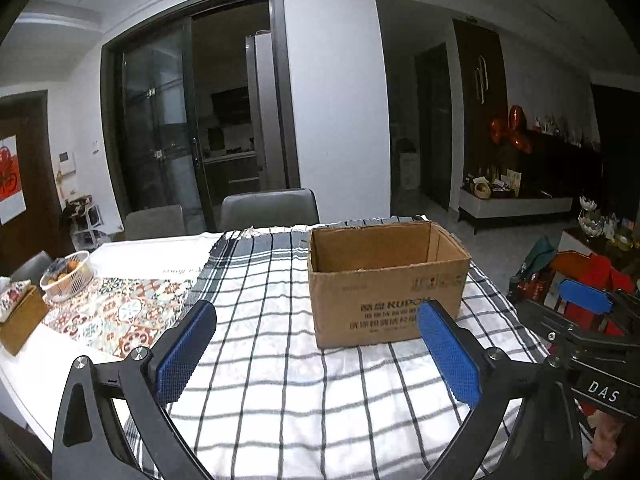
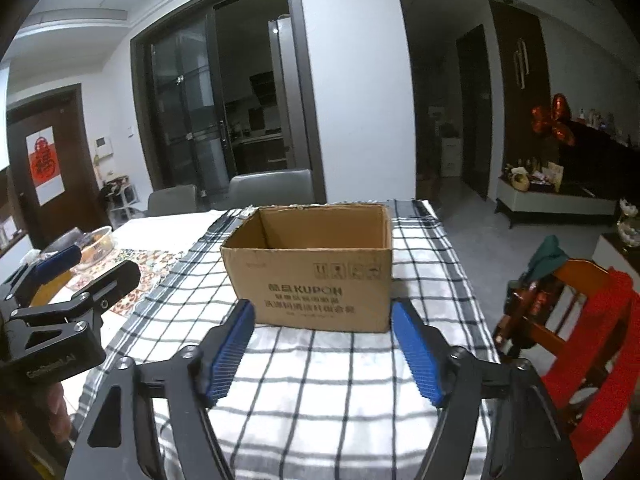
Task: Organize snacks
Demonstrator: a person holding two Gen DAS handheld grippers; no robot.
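An open brown cardboard box (image 1: pixel 384 280) stands on the checked cloth at the table's far right; it also shows in the right wrist view (image 2: pixel 316 268). What lies inside is mostly hidden by its walls. My left gripper (image 1: pixel 316 320) is open and empty, held above the cloth just in front of the box. My right gripper (image 2: pixel 324 316) is open and empty, close to the box's front face. The right gripper shows at the right edge of the left wrist view (image 1: pixel 584 300); the left gripper shows at the left edge of the right wrist view (image 2: pixel 64 264).
The table (image 1: pixel 152 250) has a checked cloth (image 1: pixel 280 368) and a patterned runner (image 1: pixel 120 312). A clear bowl of snacks (image 1: pixel 66 276) and a wooden tissue box (image 1: pixel 20 320) sit at the left. Grey chairs (image 1: pixel 268 208) stand behind; a wooden chair with red cloth (image 2: pixel 580 320) stands right.
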